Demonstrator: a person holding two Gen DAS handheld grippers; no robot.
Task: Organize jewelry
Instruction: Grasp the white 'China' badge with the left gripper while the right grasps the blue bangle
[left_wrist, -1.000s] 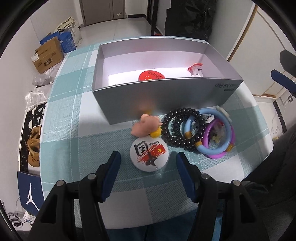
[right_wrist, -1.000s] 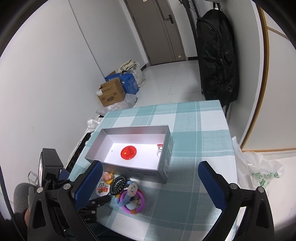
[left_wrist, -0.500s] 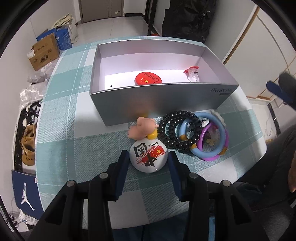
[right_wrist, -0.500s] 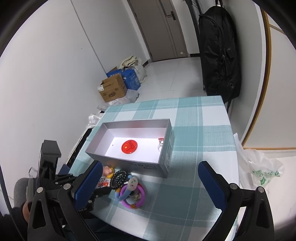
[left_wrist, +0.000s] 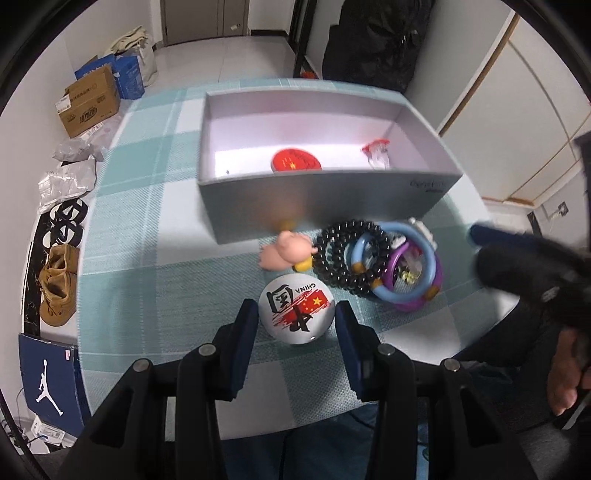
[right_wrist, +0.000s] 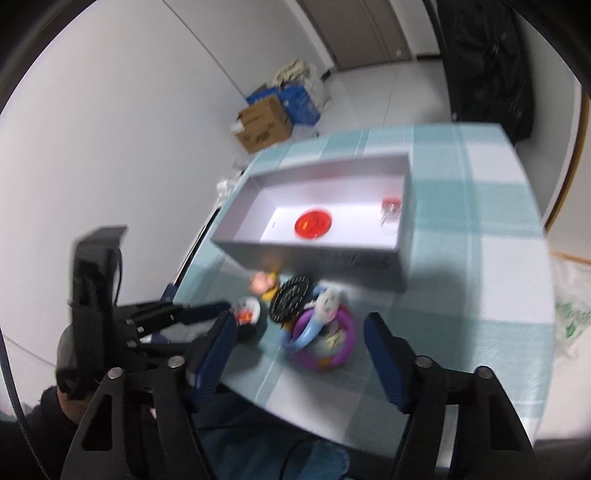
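Two grippers work over one checked teal counter (left_wrist: 125, 221), which carries everything. Largest on it is the open grey box (left_wrist: 321, 199), sitting across the middle; inside lie a red badge (left_wrist: 295, 161) near the centre and a small red-topped clear trinket (left_wrist: 376, 155) toward the right end. The box's near wall stands between those pieces and the loose jewelry in front of it. Against that wall, from left to right, lie a pink figurine (left_wrist: 284, 253) with a yellow base, a black bead bracelet (left_wrist: 345, 254), and a blue bangle (left_wrist: 395, 273) overlapping a purple bangle (left_wrist: 424, 291), all touching in one clump.

Nearest the counter's edge, the left gripper (left_wrist: 297, 317) has its jaws closed narrowly on a round white China badge (left_wrist: 296, 312), one pad at each side. The right gripper (right_wrist: 299, 347) hangs over the bangles with jaws spread wide, gripping nothing; its view is blurred.

Off the counter, on the floor to the left, sit cardboard boxes (left_wrist: 88, 101) and brown shoes (left_wrist: 55, 284).
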